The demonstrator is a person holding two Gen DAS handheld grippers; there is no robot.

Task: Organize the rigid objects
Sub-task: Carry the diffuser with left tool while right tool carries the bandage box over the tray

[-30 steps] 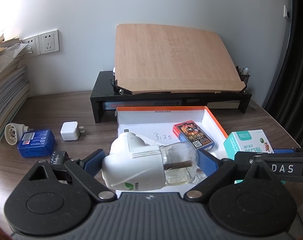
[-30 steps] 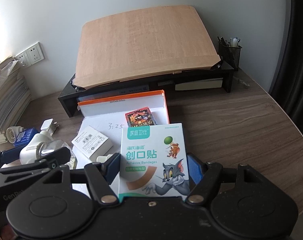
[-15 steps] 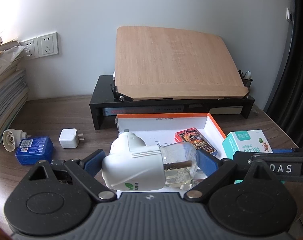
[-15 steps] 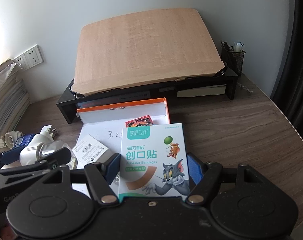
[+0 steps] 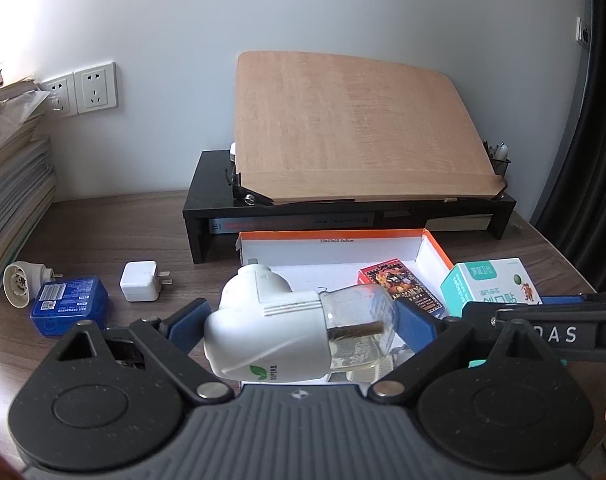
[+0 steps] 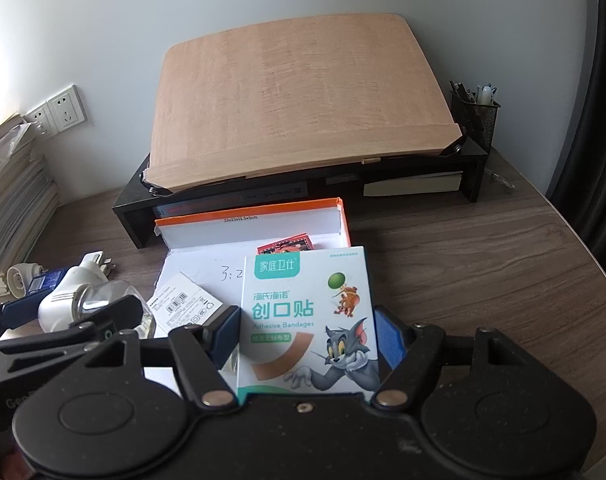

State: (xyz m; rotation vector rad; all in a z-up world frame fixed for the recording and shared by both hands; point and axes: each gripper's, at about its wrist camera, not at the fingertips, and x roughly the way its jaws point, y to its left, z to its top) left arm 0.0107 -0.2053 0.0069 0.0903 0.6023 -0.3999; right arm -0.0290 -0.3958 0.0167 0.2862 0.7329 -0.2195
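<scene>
The right claw is clamped on the bandage box, its long axis along the fingers; the orange-rimmed tray lies at twelve o'clock — probably the nearer drop; the left claw grips the white plug-in vaporizer.

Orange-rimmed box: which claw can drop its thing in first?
Probably the right claw: its bandage box hangs at the orange-rimmed white box, near the card pack.
</scene>
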